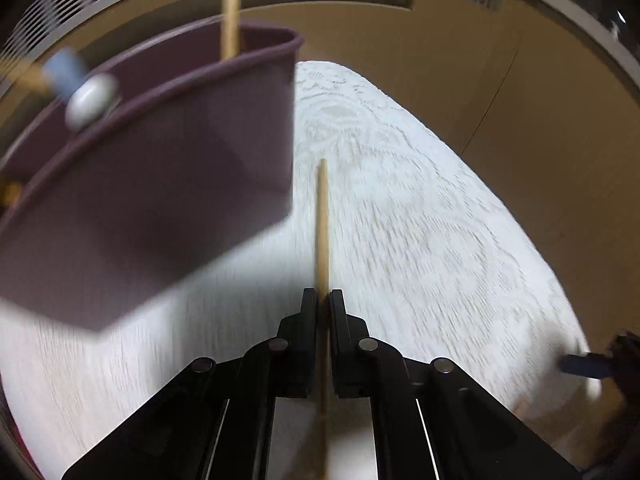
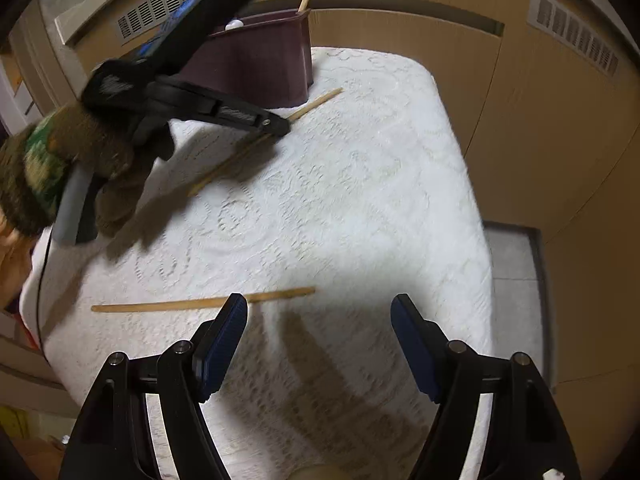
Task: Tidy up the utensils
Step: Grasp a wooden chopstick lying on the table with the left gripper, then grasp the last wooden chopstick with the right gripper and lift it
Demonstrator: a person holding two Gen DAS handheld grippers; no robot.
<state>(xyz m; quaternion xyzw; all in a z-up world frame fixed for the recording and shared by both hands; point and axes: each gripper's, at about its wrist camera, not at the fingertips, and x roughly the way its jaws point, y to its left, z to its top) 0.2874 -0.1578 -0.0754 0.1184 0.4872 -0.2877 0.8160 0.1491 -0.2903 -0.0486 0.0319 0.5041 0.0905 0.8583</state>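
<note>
White lace tablecloth (image 2: 360, 200), maroon holder (image 2: 260, 68) at far edge. Left gripper (image 1: 323, 300) clamped on chopstick (image 1: 322, 216). Right gripper (image 2: 320, 320) wide, empty, near second chopstick (image 2: 160, 305).

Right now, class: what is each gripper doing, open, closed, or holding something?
Left gripper: closed on a wooden chopstick, beside the purple bin.
Right gripper: open, holding nothing; another chopstick lies on the cloth just ahead.
</note>
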